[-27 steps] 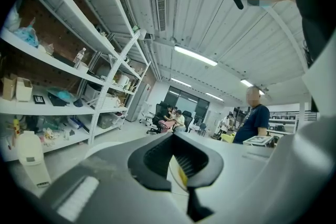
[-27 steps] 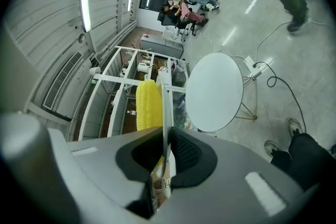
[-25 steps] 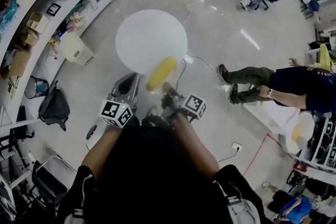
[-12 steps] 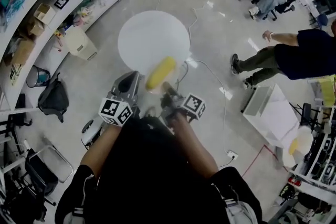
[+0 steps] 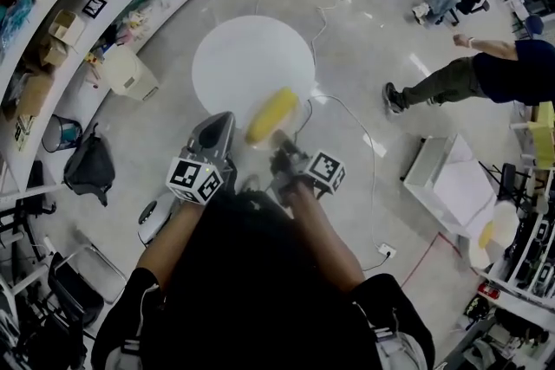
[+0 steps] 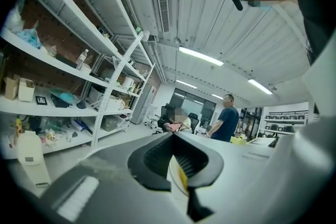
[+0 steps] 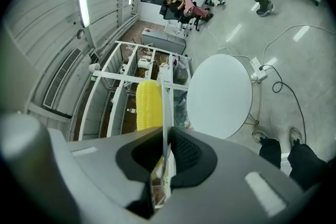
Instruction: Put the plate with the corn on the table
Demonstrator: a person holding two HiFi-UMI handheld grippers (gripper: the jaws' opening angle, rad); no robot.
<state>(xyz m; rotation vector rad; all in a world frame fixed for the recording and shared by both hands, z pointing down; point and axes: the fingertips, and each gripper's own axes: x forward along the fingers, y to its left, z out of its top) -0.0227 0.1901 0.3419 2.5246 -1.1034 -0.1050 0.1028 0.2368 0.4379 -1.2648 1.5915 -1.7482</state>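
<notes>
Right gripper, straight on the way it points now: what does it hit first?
Probably the round white table, reached first by the plate in the right gripper; depth is unclear.

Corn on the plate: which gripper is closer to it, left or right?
Right. The right gripper clamps the plate rim, the corn just ahead of its jaws. The left gripper is beside the corn, at the head view's left, farther off.

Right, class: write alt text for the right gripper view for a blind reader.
The right gripper clamps the rim of a clear plate, seen edge-on, carrying a yellow corn cob. Beyond it stand a round white table and shelving.
</notes>
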